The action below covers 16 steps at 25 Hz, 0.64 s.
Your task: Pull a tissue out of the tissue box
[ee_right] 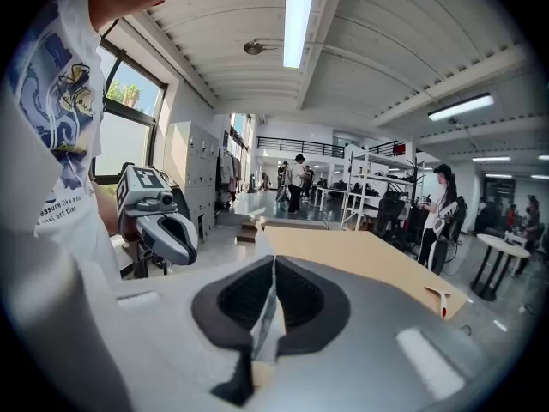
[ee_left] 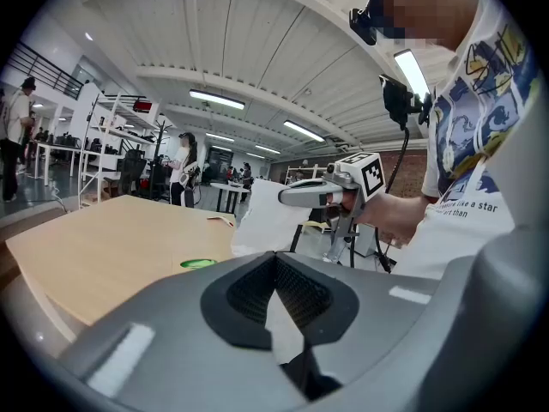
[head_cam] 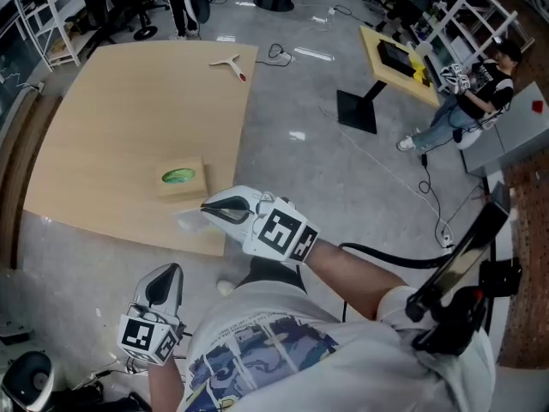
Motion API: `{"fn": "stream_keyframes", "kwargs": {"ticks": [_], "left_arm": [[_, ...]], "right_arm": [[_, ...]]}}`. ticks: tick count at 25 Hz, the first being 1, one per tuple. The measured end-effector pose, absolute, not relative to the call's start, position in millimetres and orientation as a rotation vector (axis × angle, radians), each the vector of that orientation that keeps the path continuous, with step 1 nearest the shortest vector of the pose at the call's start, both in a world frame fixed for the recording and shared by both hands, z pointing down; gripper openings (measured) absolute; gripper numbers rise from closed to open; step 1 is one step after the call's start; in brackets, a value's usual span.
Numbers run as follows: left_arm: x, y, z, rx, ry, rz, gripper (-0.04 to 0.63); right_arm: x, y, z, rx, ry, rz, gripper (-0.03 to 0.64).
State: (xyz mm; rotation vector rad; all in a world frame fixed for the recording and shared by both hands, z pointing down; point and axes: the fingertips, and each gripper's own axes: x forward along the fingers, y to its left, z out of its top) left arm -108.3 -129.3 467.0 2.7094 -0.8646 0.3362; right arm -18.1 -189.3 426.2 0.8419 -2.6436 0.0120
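Note:
The tan tissue box (head_cam: 180,178) with a green oval opening (ee_left: 197,264) lies near the front edge of the wooden table (head_cam: 120,127). My right gripper (head_cam: 208,206) hovers just right of and in front of the box, shut on a white tissue (head_cam: 190,221). The sheet hangs free of the box below the jaw tips, and in the left gripper view the tissue (ee_left: 264,217) dangles from the right gripper (ee_left: 300,196). In its own view the tissue (ee_right: 268,320) is pinched between the pads. My left gripper (head_cam: 168,271) is low beside the person's body, off the table, shut and empty.
A white T-shaped tool with a red tip (head_cam: 230,65) lies at the table's far edge. A second table (head_cam: 396,63) stands on the right with a seated person (head_cam: 467,101) beside it. Cables run across the grey floor (head_cam: 292,136). Shelving and people stand beyond the table.

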Motion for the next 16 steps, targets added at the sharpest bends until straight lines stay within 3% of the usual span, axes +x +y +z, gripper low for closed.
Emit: {"fn": "stream_keyframes", "kwargs": {"ticks": [16], "left_arm": [[-108,-137,472,2.696,-0.865,0.334,0.002]], "right_arm": [[-22,-200,428,0.819,-2.642,0.003,0.003]]}}
